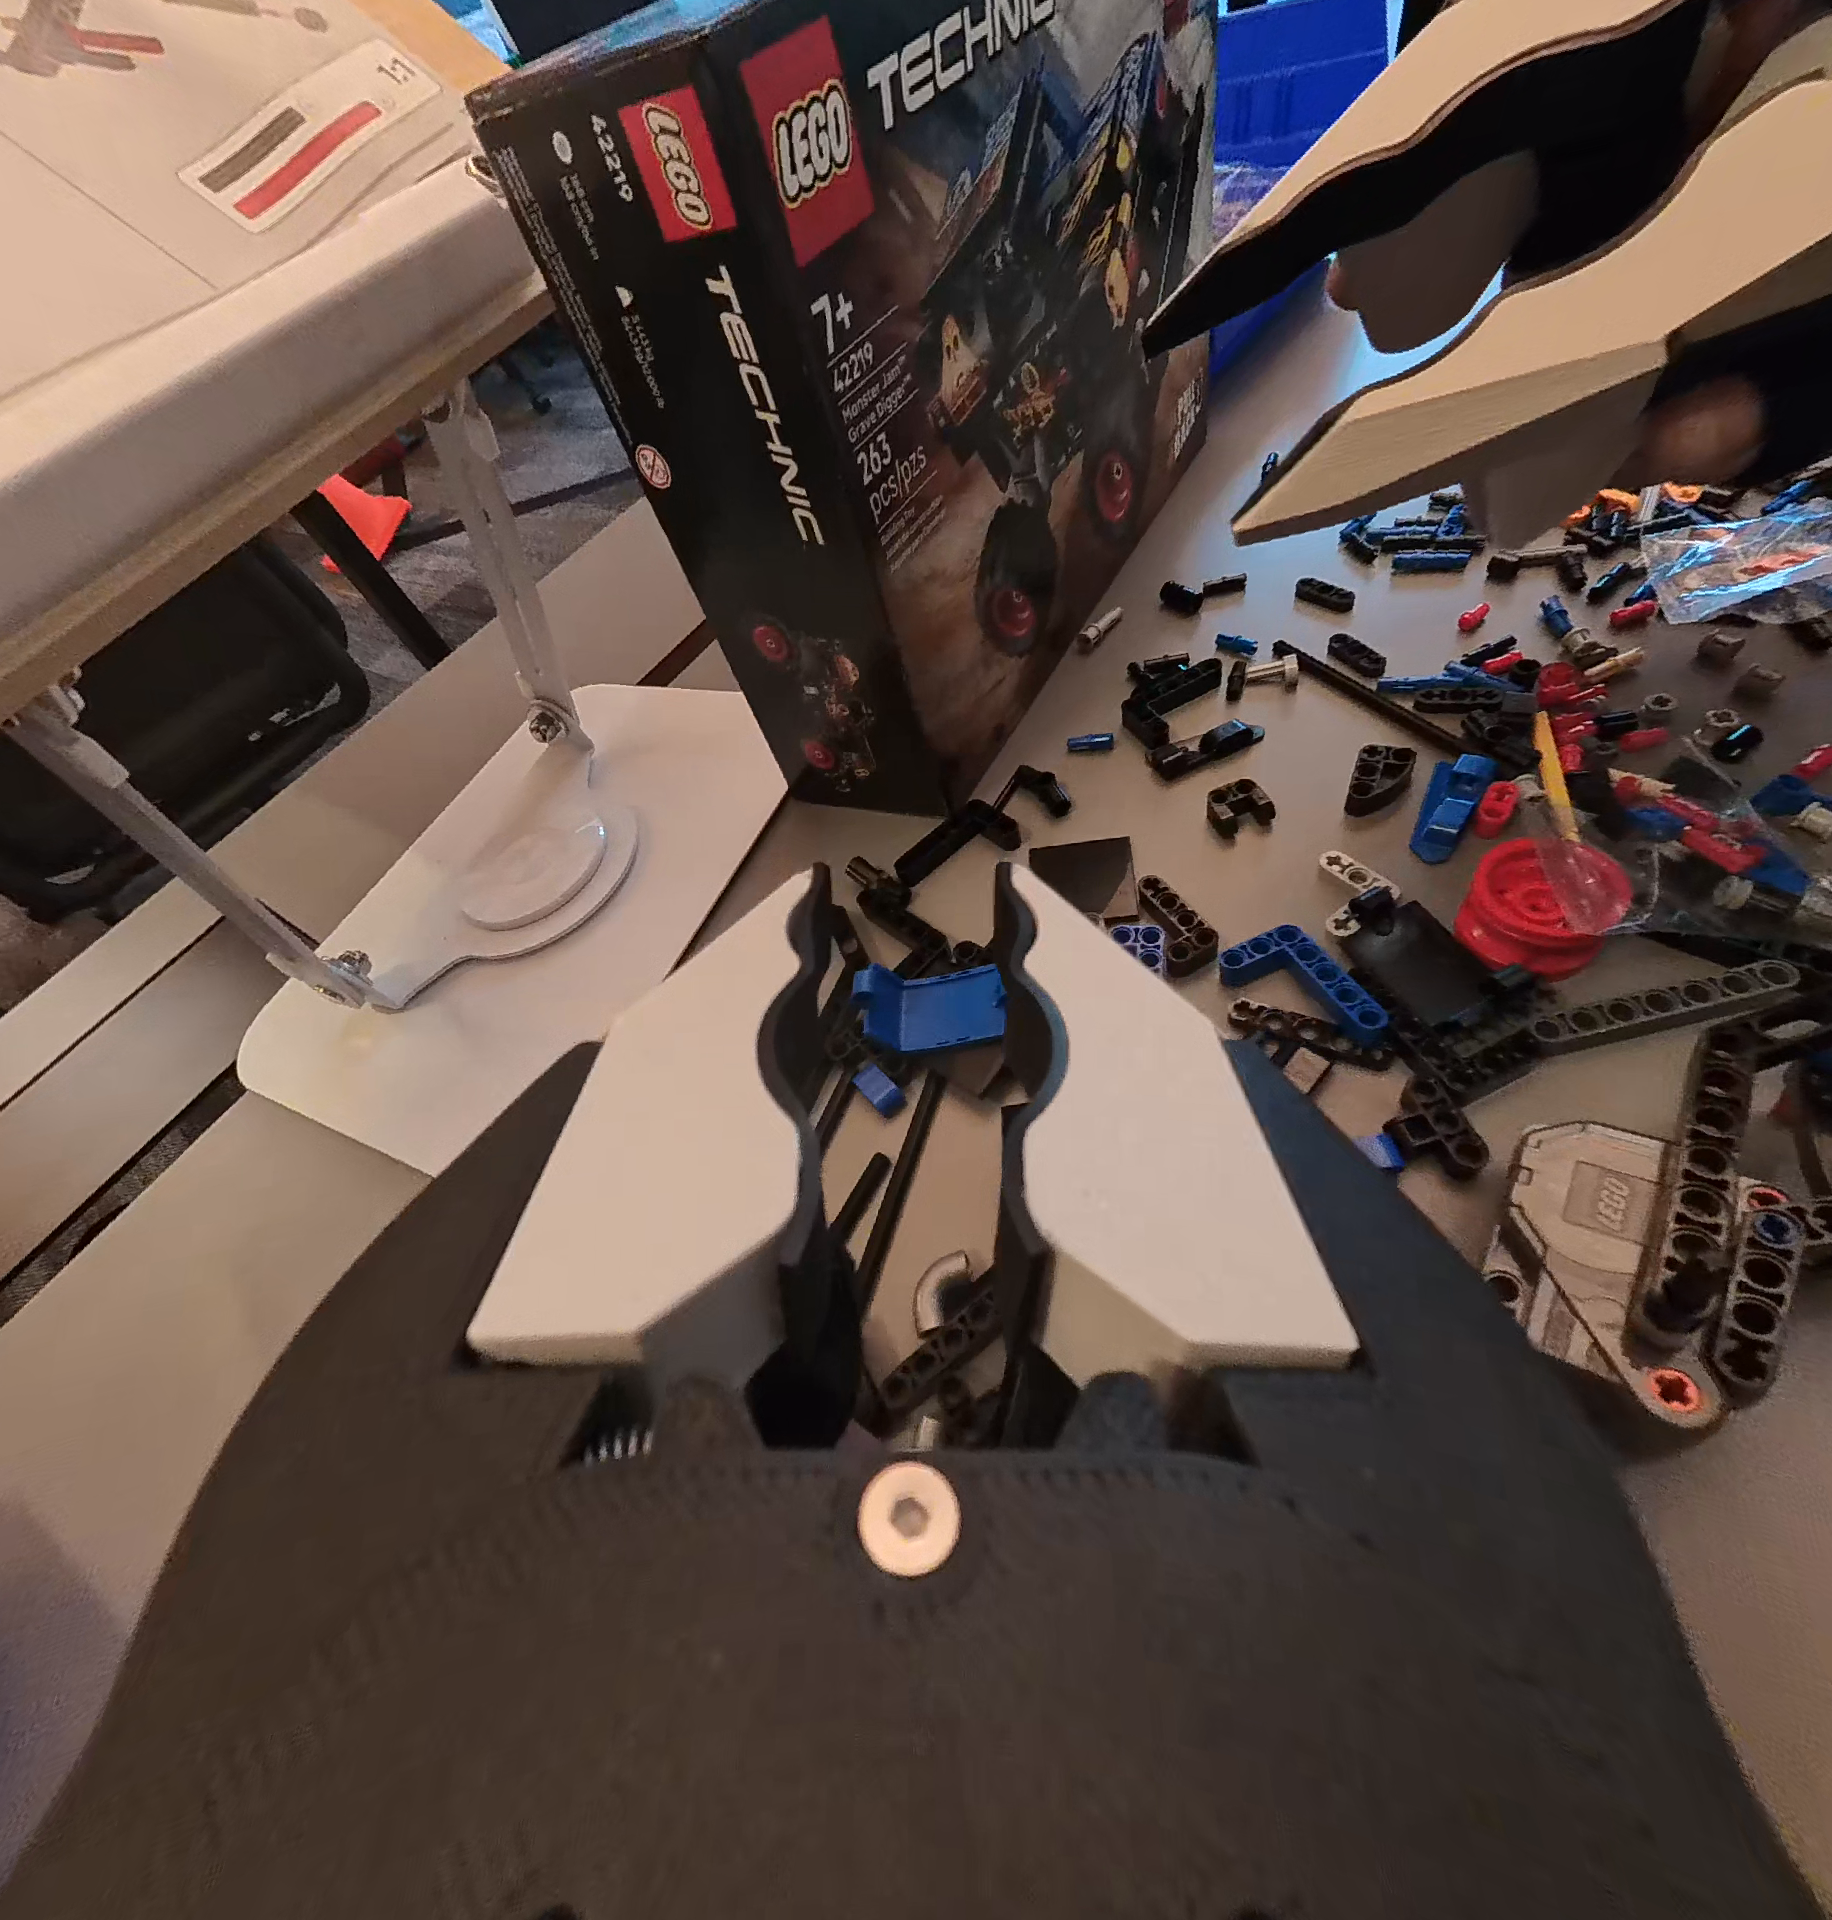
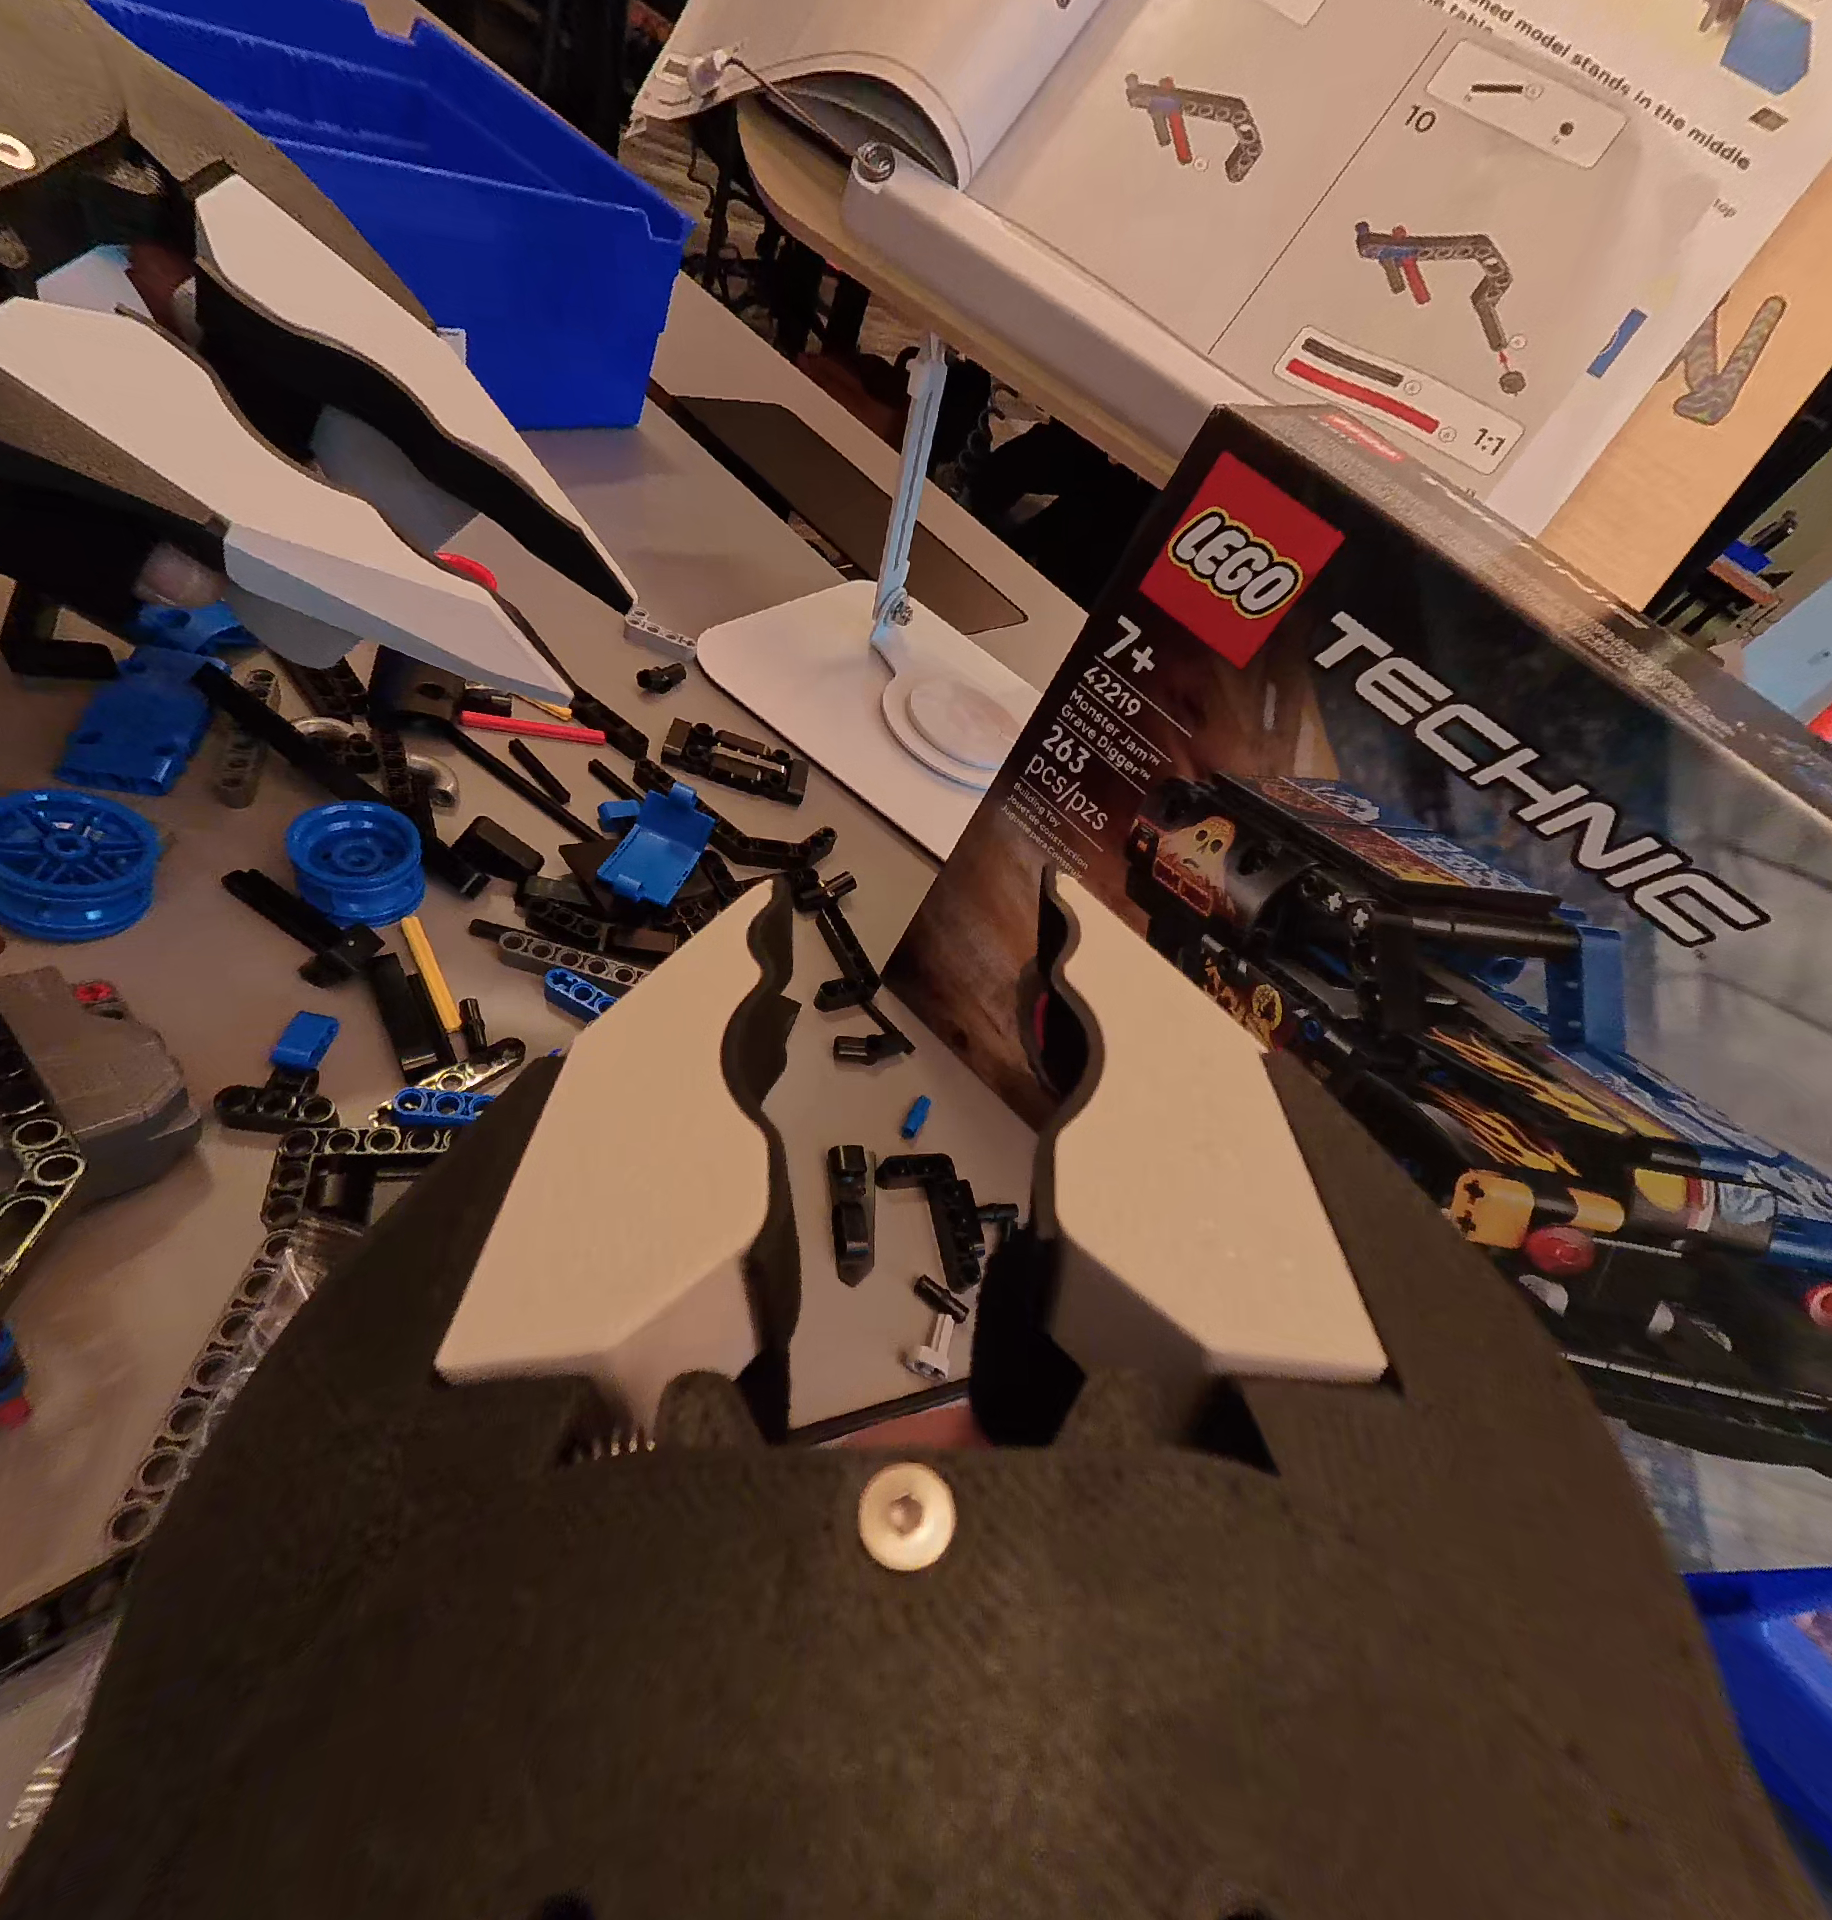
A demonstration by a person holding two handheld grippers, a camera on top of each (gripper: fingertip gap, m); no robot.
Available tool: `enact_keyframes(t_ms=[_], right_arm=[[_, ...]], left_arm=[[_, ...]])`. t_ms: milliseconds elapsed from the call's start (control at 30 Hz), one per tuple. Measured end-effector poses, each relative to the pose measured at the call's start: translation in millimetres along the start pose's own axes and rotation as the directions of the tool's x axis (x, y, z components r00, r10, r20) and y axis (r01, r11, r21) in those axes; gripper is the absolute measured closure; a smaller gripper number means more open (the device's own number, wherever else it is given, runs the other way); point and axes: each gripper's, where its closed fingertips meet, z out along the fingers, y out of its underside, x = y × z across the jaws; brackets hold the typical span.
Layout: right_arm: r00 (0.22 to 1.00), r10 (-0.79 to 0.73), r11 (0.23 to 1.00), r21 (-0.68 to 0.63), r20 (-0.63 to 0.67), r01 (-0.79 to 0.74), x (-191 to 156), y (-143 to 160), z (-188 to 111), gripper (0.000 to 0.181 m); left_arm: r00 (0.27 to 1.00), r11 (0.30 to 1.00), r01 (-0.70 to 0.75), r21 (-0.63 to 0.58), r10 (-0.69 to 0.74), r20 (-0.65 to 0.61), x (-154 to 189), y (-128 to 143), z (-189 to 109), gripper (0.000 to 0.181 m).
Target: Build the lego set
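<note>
In the left wrist view, the left gripper [image 1: 917, 883], a black printed body with two pale grey fingers, filled the lower centre of the frame with its jaws parted by a moderate gap and nothing held between them. Seen through that gap, a small blue hinged plastic panel [image 1: 933, 1006] lay on the grey tabletop [image 1: 1722, 1558] among black pins and beams. To the right of the fingers were a blue L-shaped beam with holes [image 1: 1307, 977], a red wheel hub [image 1: 1535, 904] partly under a clear plastic bag, and a long black perforated beam [image 1: 1660, 997]; a broad scatter of blue, black and red pieces ran on toward the right edge. Behind the panel, in the upper centre, stood the black cardboard set box [image 1: 891, 416] with a truck pictured on it. A white stand with a flat base [image 1: 496, 914] sat at the left, carrying the open instruction booklet [image 1: 164, 208] in the upper left corner. The right gripper [image 1: 1411, 416] hung above the pieces in the upper right. In the right wrist view, the right gripper [image 2: 917, 904] occupied the lower centre, its jaws likewise apart and empty (a few black connectors showed on the table between them). Two blue wheel rims [image 2: 65, 857] lay at the left, and a blue plastic bin [image 2: 455, 208] sat in the upper left.
</note>
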Motion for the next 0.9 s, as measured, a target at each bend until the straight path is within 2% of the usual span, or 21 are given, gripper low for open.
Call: enact_keyframes(t_ms=[567,633,733,800,900], right_arm=[[1.000,0.012,1.000,-0.016,0.015,-0.012,2,4,-1,0.135],[0.997,0.043,0.999,-0.024,0.070,-0.042,-3,5,-3,0.133],[0.962,0.113,0.993,-0.054,0.249,-0.102,-28,5,-9,0.137],[0.943,0.091,0.995,-0.061,0.319,-0.076,-42,6,-13,0.147],[0.895,0.098,0.994,-0.089,0.435,-0.066,-65,6,-19,0.145]], left_arm=[[1.000,1.000,-0.007,0.005,0.007,0.004,-6,-1,-1,0.151],[1.000,1.000,-0.006,0.011,0.006,0.016,-11,-4,-5,0.151],[1.000,1.000,0.004,0.014,-0.004,0.016,-15,-4,-9,0.151],[1.000,1.000,-0.003,0.007,0.003,0.007,-16,-3,-11,0.150],[1.000,1.000,-0.009,0.018,0.009,-0.017,-14,-6,-13,0.149]])
